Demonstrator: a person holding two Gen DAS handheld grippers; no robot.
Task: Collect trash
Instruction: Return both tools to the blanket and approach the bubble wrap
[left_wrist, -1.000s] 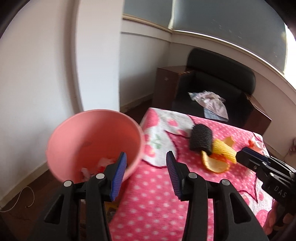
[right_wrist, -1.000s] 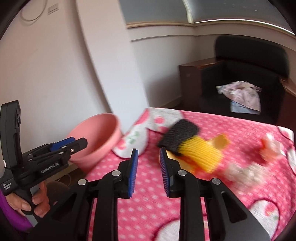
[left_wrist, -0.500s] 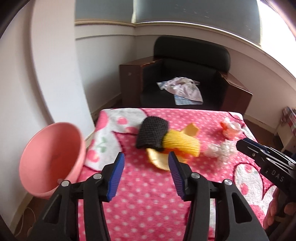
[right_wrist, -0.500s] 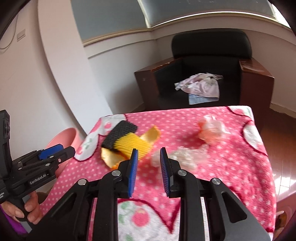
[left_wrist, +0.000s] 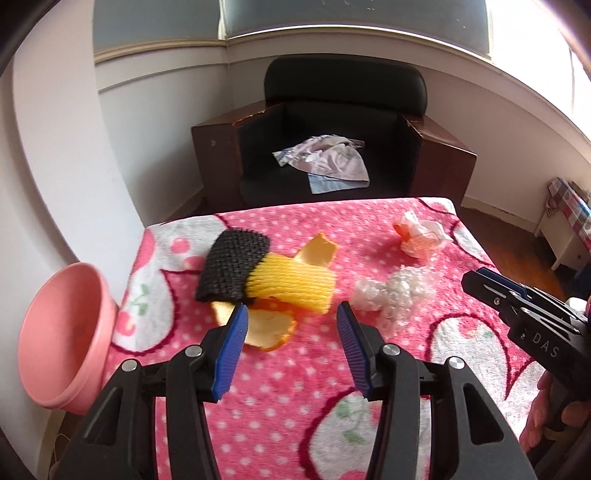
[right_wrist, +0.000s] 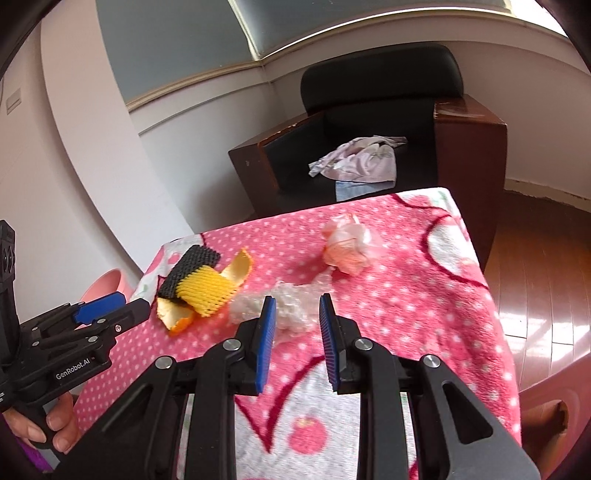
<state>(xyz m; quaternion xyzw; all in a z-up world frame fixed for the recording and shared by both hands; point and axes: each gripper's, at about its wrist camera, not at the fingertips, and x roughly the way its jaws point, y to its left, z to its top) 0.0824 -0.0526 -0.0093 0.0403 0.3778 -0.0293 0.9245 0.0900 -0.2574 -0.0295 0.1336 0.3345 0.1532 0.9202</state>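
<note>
1. The left tool (left_wrist: 291, 325) is seen spread wide above the near side of the counter (left_wrist: 295, 406), with nothing between its blue pads; its jaws have just been opening.
2. The right tool (right_wrist: 295, 317) is seen partly spread, its pads apart and empty, just in front of a clump of bubble wrap (right_wrist: 284, 302).
3. The trash is spread across the pink dotted blanket (right_wrist: 424, 295) that covers the counter.
4. At the far left, a black foam net (left_wrist: 232, 266) is overlapped by a yellow foam net (left_wrist: 291, 284), and both lie on pieces of orange peel (left_wrist: 269, 328).
5. To the right of these lies the bubble wrap (left_wrist: 391, 291), and further back a crumpled plastic bag (left_wrist: 421, 236).
6. A pink bin (left_wrist: 62, 332) is seen off the counter's left edge, tilted.
7. Behind the counter stands a black armchair (left_wrist: 343, 122) with a cloth (left_wrist: 325, 158) on its seat.
</note>
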